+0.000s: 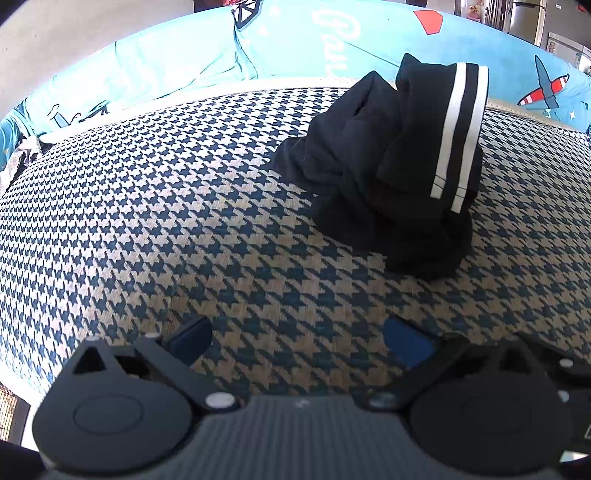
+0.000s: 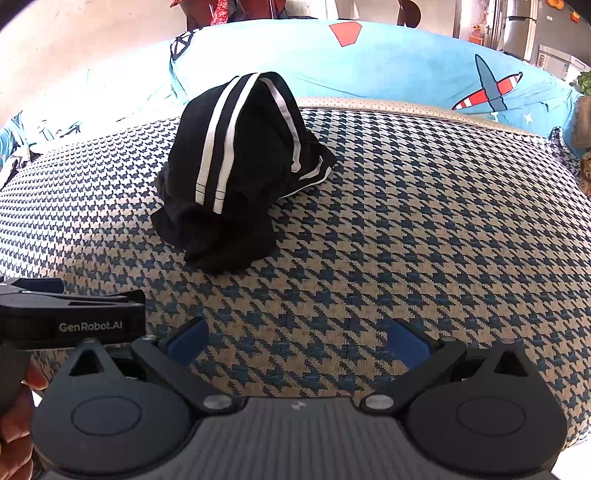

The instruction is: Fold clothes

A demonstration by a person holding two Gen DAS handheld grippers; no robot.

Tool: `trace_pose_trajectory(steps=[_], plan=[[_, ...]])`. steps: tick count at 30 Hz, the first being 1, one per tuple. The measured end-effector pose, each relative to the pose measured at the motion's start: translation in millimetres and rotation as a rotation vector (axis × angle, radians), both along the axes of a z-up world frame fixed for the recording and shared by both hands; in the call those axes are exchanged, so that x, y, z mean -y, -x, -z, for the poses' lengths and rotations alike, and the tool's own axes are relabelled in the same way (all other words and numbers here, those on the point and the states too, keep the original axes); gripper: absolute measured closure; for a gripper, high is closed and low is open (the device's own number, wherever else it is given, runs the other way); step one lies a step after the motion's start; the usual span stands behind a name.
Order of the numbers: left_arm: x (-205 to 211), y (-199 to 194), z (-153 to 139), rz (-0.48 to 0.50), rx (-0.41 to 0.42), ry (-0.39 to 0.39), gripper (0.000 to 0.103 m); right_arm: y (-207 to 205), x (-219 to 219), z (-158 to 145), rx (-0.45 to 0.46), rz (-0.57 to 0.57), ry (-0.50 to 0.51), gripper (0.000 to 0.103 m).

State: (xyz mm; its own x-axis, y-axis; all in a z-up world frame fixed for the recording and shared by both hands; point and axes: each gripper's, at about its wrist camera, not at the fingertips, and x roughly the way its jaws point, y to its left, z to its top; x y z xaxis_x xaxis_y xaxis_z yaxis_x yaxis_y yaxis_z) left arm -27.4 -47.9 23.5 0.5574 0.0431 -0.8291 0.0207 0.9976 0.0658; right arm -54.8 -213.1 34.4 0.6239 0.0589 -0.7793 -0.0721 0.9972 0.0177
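A black garment with white side stripes (image 1: 399, 166) lies in a crumpled heap on the houndstooth cushion (image 1: 184, 221), ahead and to the right in the left wrist view. The same black heap (image 2: 232, 173) sits ahead and left of centre in the right wrist view. My left gripper (image 1: 299, 341) is open, low over the cushion, a good way short of the heap, nothing between its blue pads. My right gripper (image 2: 297, 341) is open too, also short of the garment. The left gripper's black body (image 2: 70, 317) shows at the left edge of the right wrist view.
A light blue cover with aeroplane prints (image 2: 406, 66) runs along the back of the houndstooth cushion (image 2: 424, 221). A hand (image 2: 16, 424) holds the left tool at the lower left. A fridge (image 2: 521, 26) stands far back right.
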Motion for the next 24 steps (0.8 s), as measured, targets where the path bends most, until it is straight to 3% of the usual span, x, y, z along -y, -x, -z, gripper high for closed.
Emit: trace_pose_trajectory(steps=[24], plan=[[1.3, 2.0, 0.2, 0.003, 0.001, -0.005, 0.000, -0.2, 0.1, 0.2, -0.004, 0.007, 0.002, 0.000]])
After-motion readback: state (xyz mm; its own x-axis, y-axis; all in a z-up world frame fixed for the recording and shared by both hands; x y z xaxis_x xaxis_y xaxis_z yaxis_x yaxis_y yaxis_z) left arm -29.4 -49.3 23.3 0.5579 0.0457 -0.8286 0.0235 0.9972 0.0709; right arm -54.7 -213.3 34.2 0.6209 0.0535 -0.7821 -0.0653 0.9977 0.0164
